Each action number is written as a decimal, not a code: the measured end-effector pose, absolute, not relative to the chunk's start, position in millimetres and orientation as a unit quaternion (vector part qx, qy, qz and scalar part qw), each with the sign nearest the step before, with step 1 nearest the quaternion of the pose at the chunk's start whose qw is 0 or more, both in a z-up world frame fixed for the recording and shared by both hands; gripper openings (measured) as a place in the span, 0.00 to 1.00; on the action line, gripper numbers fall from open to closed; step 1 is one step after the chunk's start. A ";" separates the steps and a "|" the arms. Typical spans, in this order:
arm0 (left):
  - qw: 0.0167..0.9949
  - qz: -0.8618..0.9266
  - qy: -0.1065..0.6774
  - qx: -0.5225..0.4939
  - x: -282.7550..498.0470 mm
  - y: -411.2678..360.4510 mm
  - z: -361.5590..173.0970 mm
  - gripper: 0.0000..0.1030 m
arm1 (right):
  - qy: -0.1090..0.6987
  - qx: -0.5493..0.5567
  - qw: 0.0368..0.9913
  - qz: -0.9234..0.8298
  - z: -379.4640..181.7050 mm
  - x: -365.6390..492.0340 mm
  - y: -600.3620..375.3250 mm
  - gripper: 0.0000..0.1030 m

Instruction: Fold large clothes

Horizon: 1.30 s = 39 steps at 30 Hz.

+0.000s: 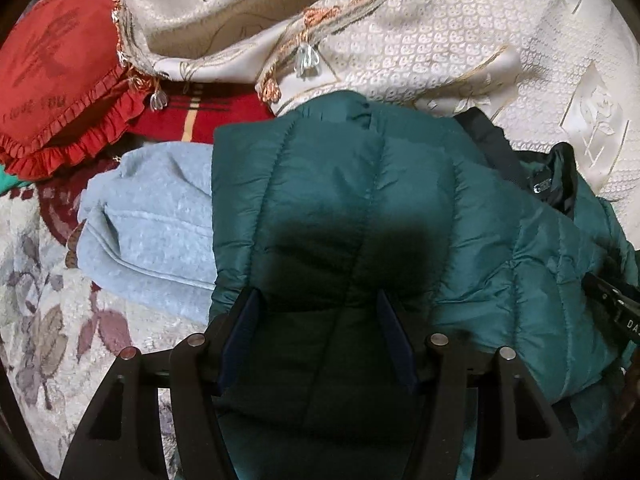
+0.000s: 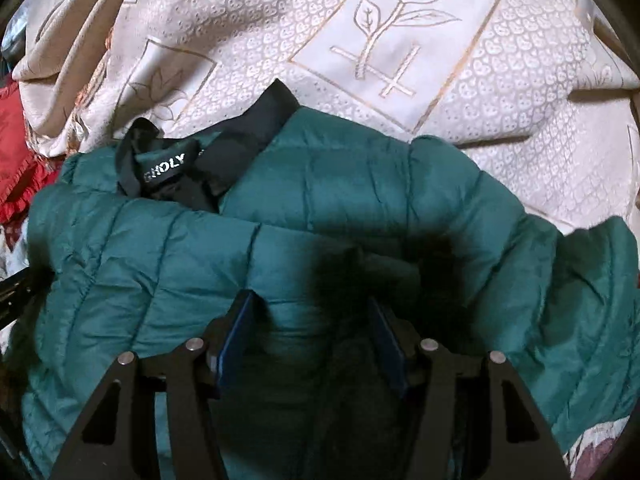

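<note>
A teal quilted puffer jacket (image 1: 360,208) lies on a bed, partly folded, its black collar and label (image 1: 544,184) at the right. My left gripper (image 1: 318,300) is open, its blue pads spread just above a folded teal panel. In the right wrist view the jacket (image 2: 320,208) fills the middle, with the black collar and label (image 2: 172,168) at upper left. My right gripper (image 2: 310,300) is open, hovering close over the jacket's folded sleeve. The right gripper also shows at the left wrist view's right edge (image 1: 616,300).
A light blue fleece garment (image 1: 148,232) lies left of the jacket. A red ruffled pillow (image 1: 56,92) sits at the upper left. A cream embroidered bedspread (image 2: 400,40) with beaded fringe (image 1: 306,58) lies behind. A floral blanket (image 1: 44,320) covers the bed at lower left.
</note>
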<state>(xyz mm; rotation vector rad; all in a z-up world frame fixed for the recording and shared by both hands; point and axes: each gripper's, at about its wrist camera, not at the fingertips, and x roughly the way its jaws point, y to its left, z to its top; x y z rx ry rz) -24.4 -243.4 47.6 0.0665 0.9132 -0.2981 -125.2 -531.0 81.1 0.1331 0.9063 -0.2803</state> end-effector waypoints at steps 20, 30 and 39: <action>0.892 -0.139 0.429 0.038 -28.3 -243.9 43.6 0.43 | 0.463 0.065 0.877 -0.110 77.7 -188.8 -516.3 0.62; 0.892 -0.150 0.426 0.031 -29.5 -242.2 41.4 0.51 | 0.459 0.079 0.878 -0.113 88.0 -197.5 -514.3 0.62; 0.897 -0.135 0.418 0.046 -46.0 -241.8 59.8 0.51 | 0.440 0.096 0.886 -0.112 105.8 -206.3 -500.0 0.72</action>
